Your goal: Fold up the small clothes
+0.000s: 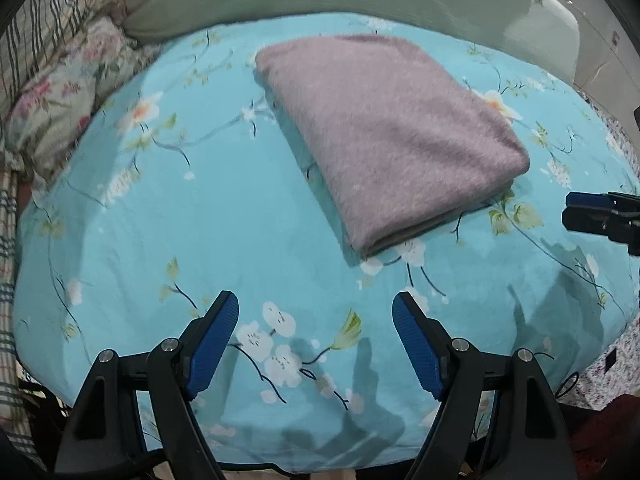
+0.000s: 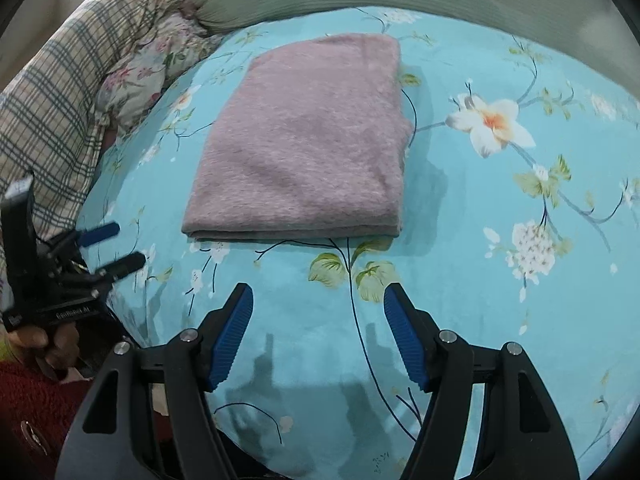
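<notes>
In the left wrist view, the left gripper stood spread and empty above the floral sheet, the folded mauve cloth lying ahead, apart from it. In the right wrist view, the right gripper was likewise spread, holding nothing; the cloth appeared soft, light and fuzzy, best pinched at its layered near edge.

The mauve fuzzy garment lies folded into a neat flat rectangle with several layers stacked, edges aligned, resting on the bed's turquoise floral sheet, its layered edge toward the cameras.
</notes>
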`<state>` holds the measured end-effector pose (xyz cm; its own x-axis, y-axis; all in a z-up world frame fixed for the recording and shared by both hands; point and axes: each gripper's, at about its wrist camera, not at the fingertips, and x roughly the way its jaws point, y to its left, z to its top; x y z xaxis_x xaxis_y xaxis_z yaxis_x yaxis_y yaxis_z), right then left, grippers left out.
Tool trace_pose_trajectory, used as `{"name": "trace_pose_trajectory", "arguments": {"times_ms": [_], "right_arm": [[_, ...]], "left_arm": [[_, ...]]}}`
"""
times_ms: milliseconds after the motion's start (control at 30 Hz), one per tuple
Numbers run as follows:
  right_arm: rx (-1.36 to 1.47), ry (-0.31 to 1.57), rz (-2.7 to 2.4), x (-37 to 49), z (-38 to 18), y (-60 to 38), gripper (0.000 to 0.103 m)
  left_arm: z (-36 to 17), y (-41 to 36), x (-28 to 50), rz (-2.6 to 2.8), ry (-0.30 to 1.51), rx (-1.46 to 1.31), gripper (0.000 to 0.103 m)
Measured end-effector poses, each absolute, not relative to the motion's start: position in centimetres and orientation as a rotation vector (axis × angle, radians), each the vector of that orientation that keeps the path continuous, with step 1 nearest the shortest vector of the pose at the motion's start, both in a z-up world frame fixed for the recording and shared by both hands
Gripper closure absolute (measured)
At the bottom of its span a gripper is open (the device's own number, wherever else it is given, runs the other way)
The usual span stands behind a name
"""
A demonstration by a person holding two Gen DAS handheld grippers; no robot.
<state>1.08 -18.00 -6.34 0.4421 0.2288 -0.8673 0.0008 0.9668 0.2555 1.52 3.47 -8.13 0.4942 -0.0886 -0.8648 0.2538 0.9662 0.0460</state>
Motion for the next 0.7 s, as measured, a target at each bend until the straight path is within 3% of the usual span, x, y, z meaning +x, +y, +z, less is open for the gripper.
{"name": "trace_pose_trajectory", "arguments": {"times_ms": [333,433,700], "right_arm": [[0.116,0.991,0.183,-0.5,-1.3,-17.3,0.010],[0.125,1.025,0.173,0.0,-2.6,-17.5,0.009],[0.171,1.083,0.181,1.7,-6.1,-17.3,0.009]], "left_arm": [[-1.7,2.8,0.3,-0.256,0.903,0.210,0.018],[-1.2,2.5,0.3,-0.263,0.890,0.227,0.013],[-5.0,2.1,1.9,-0.216,0.989,0.222,0.013]]}}
